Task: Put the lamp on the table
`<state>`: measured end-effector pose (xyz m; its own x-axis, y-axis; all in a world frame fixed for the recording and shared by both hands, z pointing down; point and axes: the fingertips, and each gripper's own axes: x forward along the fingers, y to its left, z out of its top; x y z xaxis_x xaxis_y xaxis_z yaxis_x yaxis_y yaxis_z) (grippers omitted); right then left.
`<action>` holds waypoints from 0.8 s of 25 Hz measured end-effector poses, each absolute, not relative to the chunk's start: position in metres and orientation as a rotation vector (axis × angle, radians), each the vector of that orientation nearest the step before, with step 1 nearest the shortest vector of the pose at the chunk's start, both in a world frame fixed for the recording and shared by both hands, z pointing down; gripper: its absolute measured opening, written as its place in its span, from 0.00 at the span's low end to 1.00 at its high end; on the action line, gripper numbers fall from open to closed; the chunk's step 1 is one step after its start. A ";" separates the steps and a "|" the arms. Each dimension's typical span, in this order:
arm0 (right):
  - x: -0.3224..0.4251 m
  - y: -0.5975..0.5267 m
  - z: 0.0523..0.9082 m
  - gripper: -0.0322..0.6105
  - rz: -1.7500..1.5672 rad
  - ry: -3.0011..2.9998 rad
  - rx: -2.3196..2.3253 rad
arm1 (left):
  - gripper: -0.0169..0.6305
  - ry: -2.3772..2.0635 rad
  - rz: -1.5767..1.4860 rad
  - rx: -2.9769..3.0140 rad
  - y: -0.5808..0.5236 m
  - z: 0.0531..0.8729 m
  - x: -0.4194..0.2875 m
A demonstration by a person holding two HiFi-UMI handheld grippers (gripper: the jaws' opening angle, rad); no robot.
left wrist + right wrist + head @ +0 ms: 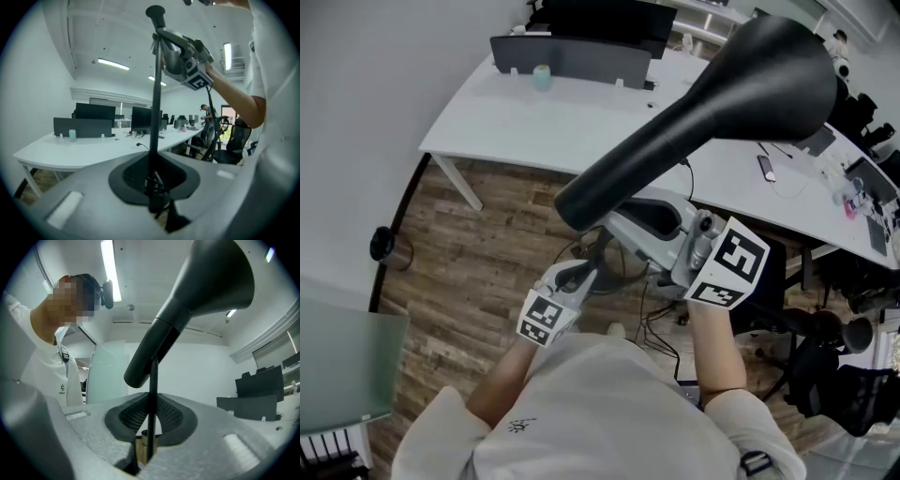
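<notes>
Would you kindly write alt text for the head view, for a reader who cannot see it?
Seen from above, a person holds a black lamp, its cone shade looming large, in the left hand-held gripper and right hand-held gripper. Below lie a wood floor and a curved white table.

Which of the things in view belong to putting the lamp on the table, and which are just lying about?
Job: lamp, its stem clamped in left gripper and right gripper; white table.
Lying about: teal cup, dark desk divider, office chair.
</notes>
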<state>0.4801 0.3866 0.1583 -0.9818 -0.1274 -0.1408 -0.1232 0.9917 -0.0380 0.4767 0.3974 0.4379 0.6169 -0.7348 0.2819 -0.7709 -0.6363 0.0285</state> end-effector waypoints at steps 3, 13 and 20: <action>0.469 0.391 0.157 0.12 -0.041 2.990 -0.181 | 0.10 -1.269 0.361 2.701 0.401 0.438 0.465; 0.417 0.399 0.153 0.12 -0.023 2.998 -0.138 | 0.10 -1.321 0.342 2.703 0.406 0.434 0.412; 0.369 0.411 0.155 0.12 -0.023 3.010 -0.058 | 0.10 -1.399 0.329 2.658 0.418 0.435 0.365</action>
<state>0.3693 0.4115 0.1545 -0.9907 -0.0396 -0.1298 -0.0376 0.9991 -0.0175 0.3654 0.4176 0.4350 0.5495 -0.7985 0.2460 -0.8245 -0.5659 0.0047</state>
